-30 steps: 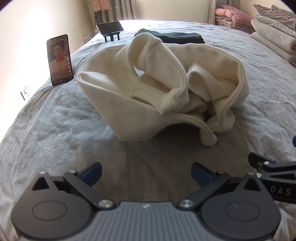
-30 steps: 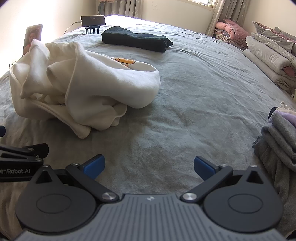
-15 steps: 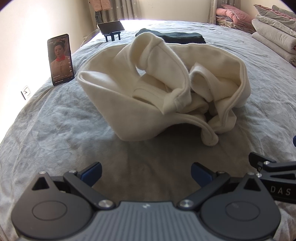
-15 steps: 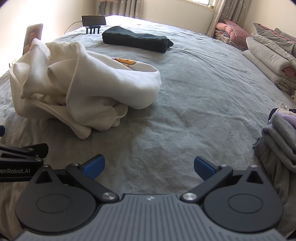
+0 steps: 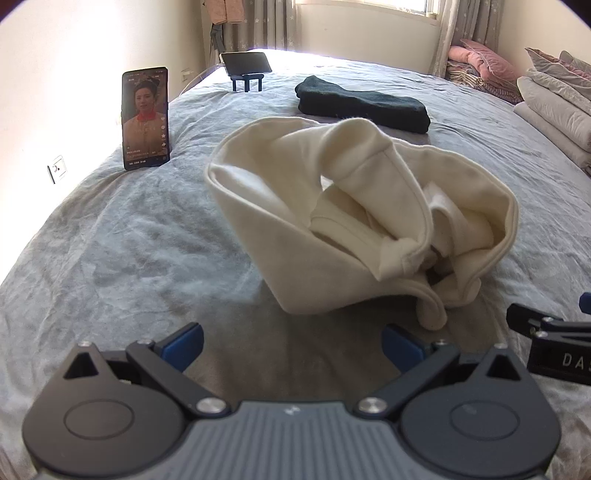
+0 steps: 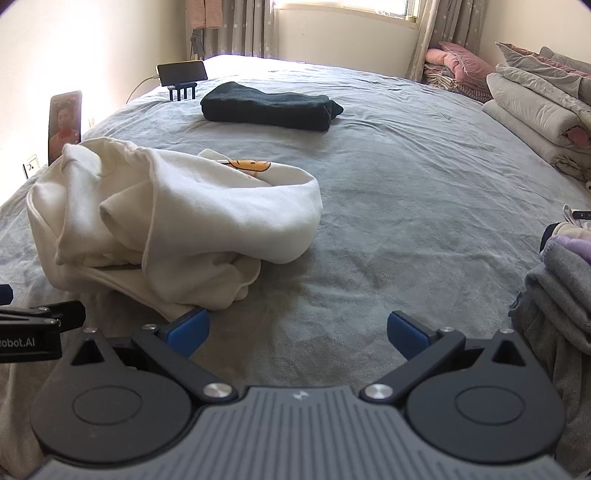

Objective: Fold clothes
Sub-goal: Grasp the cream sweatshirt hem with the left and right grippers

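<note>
Cream garment – crumpled on bed

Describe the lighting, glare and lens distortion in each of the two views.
Left wrist view: the window blows out to white, glare washes the far bed edge, and the cream garment casts a dark shadow toward the left gripper. Right wrist view: the left wall is overexposed; fisheye bends the grey bedspread into a dome, with dark vignetted corners.

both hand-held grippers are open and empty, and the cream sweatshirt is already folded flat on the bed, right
Not quite. The cream sweatshirt is not folded flat: it lies in a crumpled heap on the bed, as the left wrist view shows. The rest holds: the left hand-held gripper and the right hand-held gripper are open and empty.
</note>
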The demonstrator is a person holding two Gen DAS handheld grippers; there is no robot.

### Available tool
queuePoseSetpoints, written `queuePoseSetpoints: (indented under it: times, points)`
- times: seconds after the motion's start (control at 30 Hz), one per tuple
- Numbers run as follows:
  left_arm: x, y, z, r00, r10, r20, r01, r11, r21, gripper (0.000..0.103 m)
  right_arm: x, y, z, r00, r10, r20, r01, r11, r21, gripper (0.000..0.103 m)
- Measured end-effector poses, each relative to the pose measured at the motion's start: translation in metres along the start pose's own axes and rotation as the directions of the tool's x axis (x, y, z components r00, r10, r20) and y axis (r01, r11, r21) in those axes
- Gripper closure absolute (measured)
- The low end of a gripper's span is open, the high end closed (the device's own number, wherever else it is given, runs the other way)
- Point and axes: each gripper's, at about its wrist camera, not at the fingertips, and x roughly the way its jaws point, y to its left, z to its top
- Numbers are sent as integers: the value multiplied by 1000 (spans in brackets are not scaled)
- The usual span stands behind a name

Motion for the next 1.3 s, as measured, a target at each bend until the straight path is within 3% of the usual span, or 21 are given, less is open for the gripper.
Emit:
queuePoseSetpoints:
  times: [0.33, 0.53, 0.63, 0.87, 1.1, 1.3]
  points:
    - [2, 29, 19, 998, 14, 56, -9, 996, -92, 0, -8, 13, 39, 985, 144, 96, -146, 989, 11, 0]
    - [19, 42, 22, 994, -20, 103, 35, 989, -145, 0, 15, 18, 55, 981, 179, 81, -183, 982, 50, 0]
    - [37, 42, 23, 996, -30, 84, 43, 988, -151, 0, 37, 20, 57, 982, 186, 44, -188, 981, 43, 0]
    - [72, 44, 21, 999, -21, 40, 27, 989, -148, 0, 84, 14, 48, 978, 198, -64, -193, 978, 76, 0]
    - [75, 34, 11, 995, 14, 95, -8, 997, -70, 0, 102, 9, 34, 965, 234, -120, -220, 969, 113, 0]
    - [72, 38, 12, 997, -11, 73, 15, 999, -52, 0, 94, 1, 21, 962, 267, -61, -258, 958, 122, 0]
